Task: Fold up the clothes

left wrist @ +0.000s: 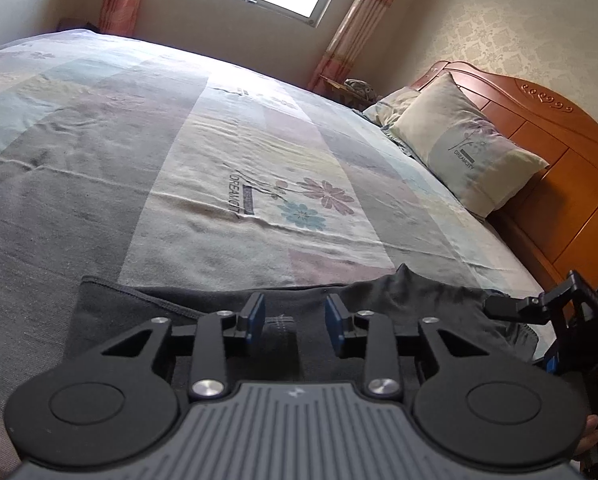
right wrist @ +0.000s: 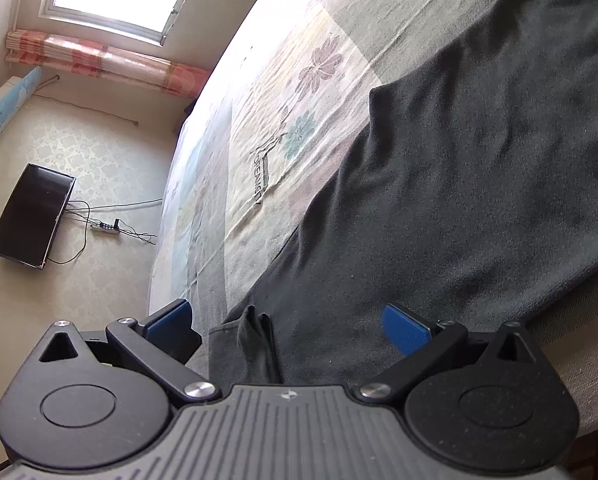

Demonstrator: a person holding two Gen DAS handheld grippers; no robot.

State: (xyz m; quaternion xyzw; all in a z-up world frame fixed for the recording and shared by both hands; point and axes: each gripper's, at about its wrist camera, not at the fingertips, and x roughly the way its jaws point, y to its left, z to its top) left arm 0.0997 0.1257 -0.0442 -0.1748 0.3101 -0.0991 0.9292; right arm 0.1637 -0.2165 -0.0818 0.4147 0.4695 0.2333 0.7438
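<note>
One dark garment [right wrist: 479, 152] lies spread along the bed's [left wrist: 219, 140] near edge, with layers overlapping but not neatly folded. Both the left gripper [left wrist: 295, 318] and right gripper [right wrist: 287, 326] hover over it, fingers apart, holding nothing.

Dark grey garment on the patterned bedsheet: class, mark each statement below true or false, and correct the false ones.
1. The dark grey fabric garment lies on the floral patterned bedsheet. True.
2. The left gripper is clamped shut on the garment. False: its jaws stand open, with the cloth lying beneath them.
3. The right gripper is open, with a bunched fold of the garment between its blue pads. True.
4. The pale rectangular pillow lies on top of the garment. False: it leans against the orange wooden headboard, well apart from the garment.
5. The bedsheet is plain white. False: it has coloured blocks and printed flowers.
</note>
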